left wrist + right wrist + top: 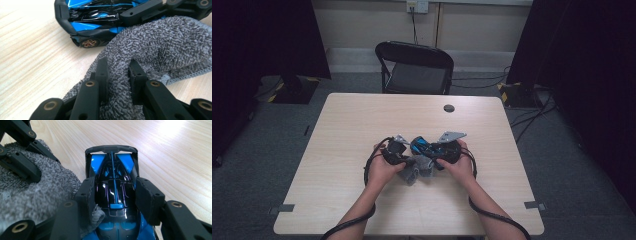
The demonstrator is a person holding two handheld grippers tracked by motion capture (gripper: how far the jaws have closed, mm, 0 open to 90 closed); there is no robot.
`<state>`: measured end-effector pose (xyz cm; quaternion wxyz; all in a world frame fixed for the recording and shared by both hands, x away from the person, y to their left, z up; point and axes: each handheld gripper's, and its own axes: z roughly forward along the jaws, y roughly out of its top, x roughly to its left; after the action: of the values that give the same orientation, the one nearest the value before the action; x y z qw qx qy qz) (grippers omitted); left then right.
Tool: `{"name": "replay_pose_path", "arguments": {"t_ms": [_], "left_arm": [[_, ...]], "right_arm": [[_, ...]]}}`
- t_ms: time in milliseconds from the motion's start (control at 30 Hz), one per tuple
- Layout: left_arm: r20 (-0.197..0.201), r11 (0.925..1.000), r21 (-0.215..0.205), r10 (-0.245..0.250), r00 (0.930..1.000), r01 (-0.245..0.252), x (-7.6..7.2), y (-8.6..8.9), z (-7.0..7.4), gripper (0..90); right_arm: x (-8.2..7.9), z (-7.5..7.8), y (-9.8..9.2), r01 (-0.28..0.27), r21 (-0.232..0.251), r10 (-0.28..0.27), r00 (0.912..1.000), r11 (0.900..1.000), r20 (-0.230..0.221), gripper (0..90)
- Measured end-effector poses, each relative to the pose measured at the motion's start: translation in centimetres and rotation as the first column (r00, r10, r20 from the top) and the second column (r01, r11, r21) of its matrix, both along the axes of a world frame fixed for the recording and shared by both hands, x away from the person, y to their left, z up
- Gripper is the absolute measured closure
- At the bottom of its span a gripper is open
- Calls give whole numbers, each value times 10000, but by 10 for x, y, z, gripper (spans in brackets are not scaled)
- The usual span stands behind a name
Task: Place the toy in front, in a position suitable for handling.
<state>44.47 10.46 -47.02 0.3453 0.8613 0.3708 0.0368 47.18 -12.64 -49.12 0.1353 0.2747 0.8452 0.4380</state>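
Observation:
A blue and black toy car (pixel 113 170) stands on the wooden table (pixel 362 120), near its middle. My right gripper (pixel 113 187) is shut on it, one pad against each side of the body. A grey terry cloth (pixel 160 42) lies bunched against the car's side (pixel 92 17). My left gripper (pixel 117 67) is shut on a fold of that cloth. In the high view both hands meet at mid table, left gripper (pixel 408 164) and right gripper (pixel 429 159) side by side, with the car (pixel 419 144) just beyond them and the cloth (pixel 411 175) below.
A small black round disc (pixel 449 108) lies on the table toward the far edge. A black folding chair (pixel 417 67) stands behind the table. Grey tape marks (pixel 286 207) sit near the front corners. Cables trail over the floor at right (pixel 532 117).

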Motion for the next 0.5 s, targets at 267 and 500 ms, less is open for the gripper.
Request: {"name": "replay_pose_path", "arguments": {"t_ms": [267,500], "left_arm": [[128,9996,-89,254,9996,-252,5,9,5,740],[298,9984,224,509,9983,-516,8,17,8,741]], "right_arm": [[0,0,0,-17,5,17,10000,10000,33,513],[-1,0,-1,2,1,-2,10000,10000,31,513]]}}
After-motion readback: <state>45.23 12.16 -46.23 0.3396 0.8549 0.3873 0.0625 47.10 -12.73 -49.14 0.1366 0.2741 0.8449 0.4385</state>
